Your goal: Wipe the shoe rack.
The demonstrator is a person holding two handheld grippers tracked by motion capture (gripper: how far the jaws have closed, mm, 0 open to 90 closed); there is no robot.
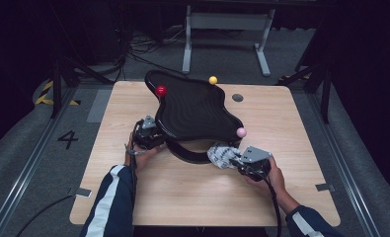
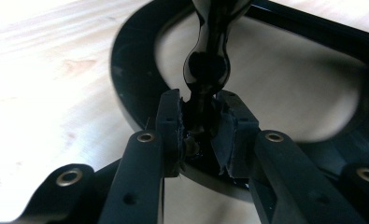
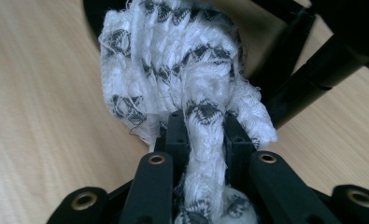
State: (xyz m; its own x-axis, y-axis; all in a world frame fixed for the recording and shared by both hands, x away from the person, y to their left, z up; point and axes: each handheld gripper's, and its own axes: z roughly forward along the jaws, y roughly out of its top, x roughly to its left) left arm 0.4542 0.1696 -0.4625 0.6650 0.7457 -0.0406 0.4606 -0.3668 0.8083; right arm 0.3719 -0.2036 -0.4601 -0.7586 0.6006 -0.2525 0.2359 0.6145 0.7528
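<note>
Left gripper (image 1: 150, 132): held in the left hand (image 1: 142, 154), forearm in a striped sleeve, jaws clamped on the black stand's rim (image 2: 198, 116) at its near-left edge. Right gripper (image 1: 236, 159): held in the right hand (image 1: 271, 178), jaws pinching a white patterned cloth (image 3: 182, 70) just beside the stand's near-right side.

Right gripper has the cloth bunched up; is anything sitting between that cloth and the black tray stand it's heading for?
Nothing visible does. The right gripper is shut on the cloth, which sits right at the black stand's curved base by the front edge of the tray. The left gripper clamps the stand on the opposite side.
</note>
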